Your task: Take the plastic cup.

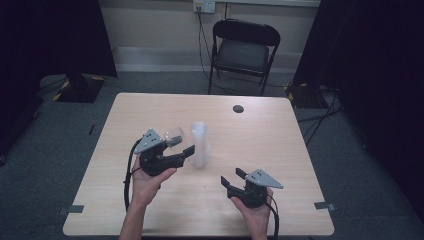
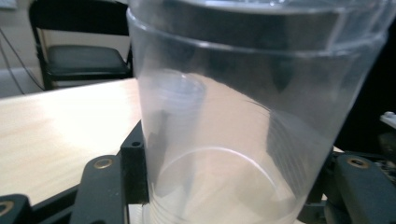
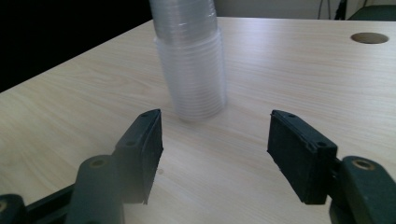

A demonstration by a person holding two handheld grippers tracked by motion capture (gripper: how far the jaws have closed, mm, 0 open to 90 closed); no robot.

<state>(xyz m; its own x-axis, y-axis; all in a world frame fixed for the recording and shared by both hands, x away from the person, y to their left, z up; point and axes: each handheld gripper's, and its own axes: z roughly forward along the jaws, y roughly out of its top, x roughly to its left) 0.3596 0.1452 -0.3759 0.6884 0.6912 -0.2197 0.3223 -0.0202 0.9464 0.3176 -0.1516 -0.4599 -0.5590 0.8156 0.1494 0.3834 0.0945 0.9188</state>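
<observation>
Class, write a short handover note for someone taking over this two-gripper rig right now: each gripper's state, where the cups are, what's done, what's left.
Left gripper: shut on a single clear cup, held off the table.
Right gripper: open, empty, pointing at the stack.
Stack of clear cups: mid-table, beside the left gripper.
Done: one cup gripped, apart from the stack.
Left: probably set that cup down; whether more cups follow is unclear.

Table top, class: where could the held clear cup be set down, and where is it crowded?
Bare wood lies between the stack of cups and the table's right edge, and along the far edge left of the round hole. It is crowded around the left gripper, its clear cup and the stack.
</observation>
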